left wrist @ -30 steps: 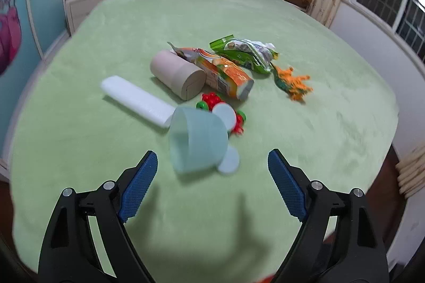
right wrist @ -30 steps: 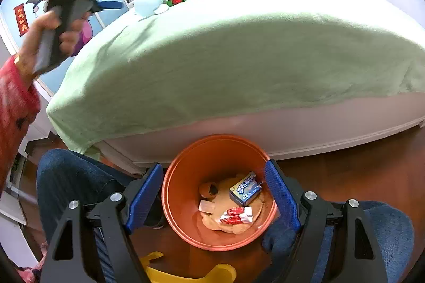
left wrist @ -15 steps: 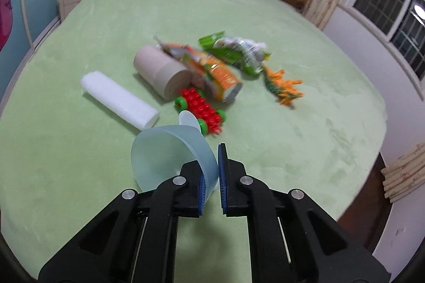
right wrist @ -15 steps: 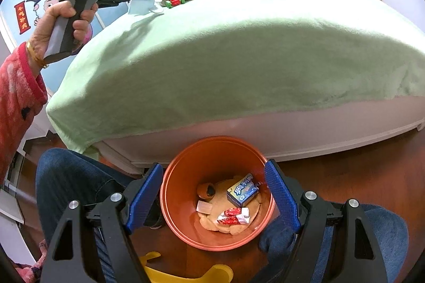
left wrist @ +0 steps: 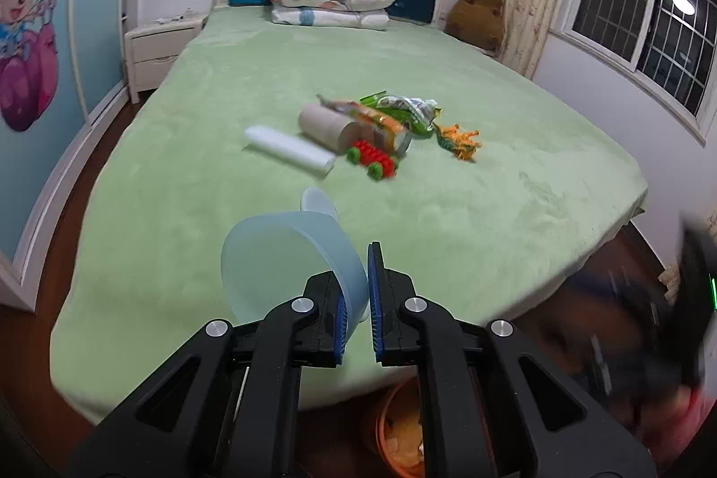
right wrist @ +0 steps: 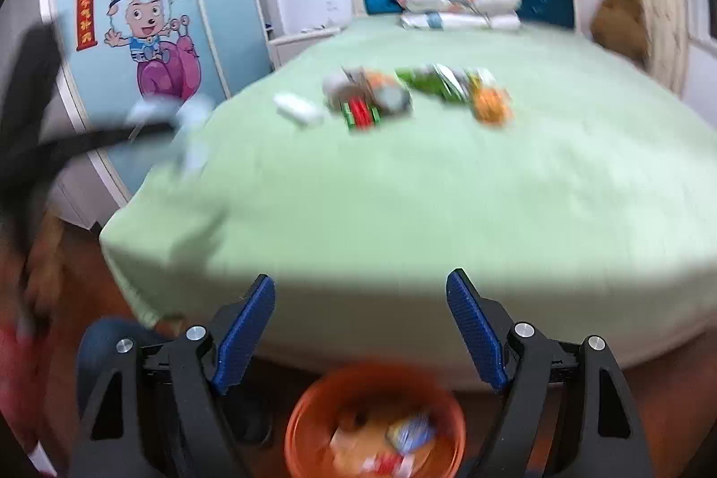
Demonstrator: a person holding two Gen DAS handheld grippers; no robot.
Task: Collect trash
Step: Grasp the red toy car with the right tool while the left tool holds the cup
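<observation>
Gripping a pale blue translucent plastic cup by its thin wall, left gripper clamped tight on the rim at lower centre of the left wrist view, cup mouth facing the lens and raised above the near edge of the green bed. Lying mid-frame on the plush cover: one white foam roll, one cardboard tube, one red brick toy with green wheels, two crinkled snack wrappers, one orange toy. Hovering with nothing between the pads, right gripper spread wide at the bottom of its blurred view, just above one round orange bin holding scraps.
</observation>
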